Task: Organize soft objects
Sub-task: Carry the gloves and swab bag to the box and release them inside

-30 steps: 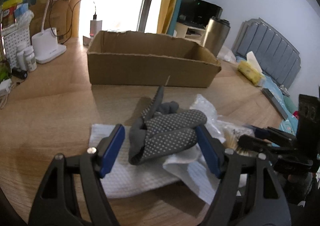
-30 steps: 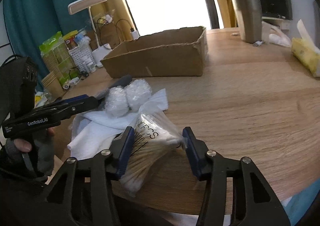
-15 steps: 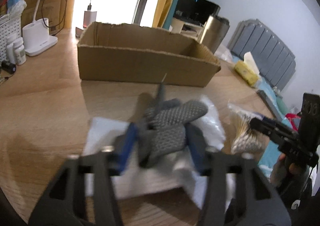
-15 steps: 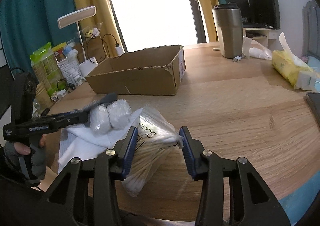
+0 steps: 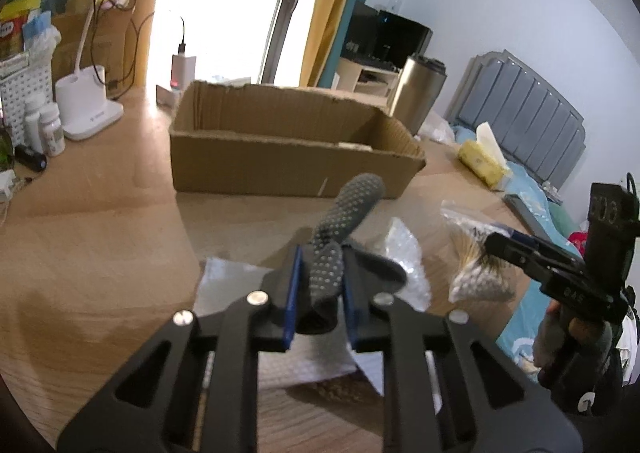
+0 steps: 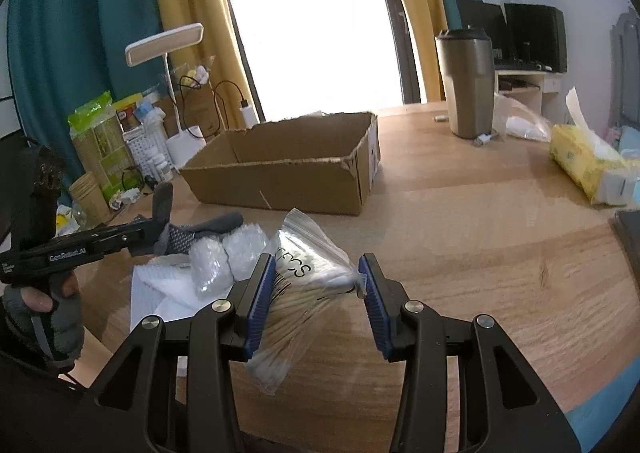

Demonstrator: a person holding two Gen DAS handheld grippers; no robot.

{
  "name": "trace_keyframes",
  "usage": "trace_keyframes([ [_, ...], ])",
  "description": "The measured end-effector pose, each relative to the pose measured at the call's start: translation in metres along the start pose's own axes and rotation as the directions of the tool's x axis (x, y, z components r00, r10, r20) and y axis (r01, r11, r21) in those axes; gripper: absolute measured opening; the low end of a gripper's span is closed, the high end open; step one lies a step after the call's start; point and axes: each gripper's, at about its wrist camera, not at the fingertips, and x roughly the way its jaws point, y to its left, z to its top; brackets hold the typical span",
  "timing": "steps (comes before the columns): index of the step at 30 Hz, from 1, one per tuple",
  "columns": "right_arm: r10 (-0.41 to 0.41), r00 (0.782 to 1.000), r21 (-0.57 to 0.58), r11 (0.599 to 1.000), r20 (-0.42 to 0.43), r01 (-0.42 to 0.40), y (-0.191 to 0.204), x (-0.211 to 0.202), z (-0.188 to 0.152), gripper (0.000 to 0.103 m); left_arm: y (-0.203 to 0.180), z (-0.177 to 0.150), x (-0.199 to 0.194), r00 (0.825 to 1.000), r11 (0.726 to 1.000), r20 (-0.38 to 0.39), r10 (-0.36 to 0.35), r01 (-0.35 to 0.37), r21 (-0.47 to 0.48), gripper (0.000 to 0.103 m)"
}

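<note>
The left gripper is closing its jaws on the grey dotted glove, whose lower end they hide. The right gripper holds the bag of cotton swabs between half-open jaws; contact is unclear. Both lie in front of the cardboard box, whose floor is hidden, on the table.

Black gripper frames, blue pads, silver screws.
</note>
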Motion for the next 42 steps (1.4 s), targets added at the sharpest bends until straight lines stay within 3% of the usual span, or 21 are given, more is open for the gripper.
trace_keyframes([
  [12, 0.027, 0.999, -0.018, 0.999, 0.038, -0.026, 0.005, -0.004, 0.014, 0.046, 0.001, 0.019, -0.038, 0.988, 0.996, 0.139, 0.07, -0.076, 0.04, 0.012],
  [23, 0.048, 0.997, -0.048, 0.998, 0.066, -0.045, 0.011, -0.002, 0.029, 0.046, 0.014, 0.037, -0.056, 0.977, 0.995, 0.19, 0.092, -0.098, 0.021, 0.012],
  [42, 0.092, 0.989, -0.162, 0.984, 0.113, -0.073, 0.039, 0.017, 0.073, 0.046, 0.042, 0.075, -0.079, 0.942, 0.987, 0.309, 0.132, -0.153, 0.045, 0.012],
])
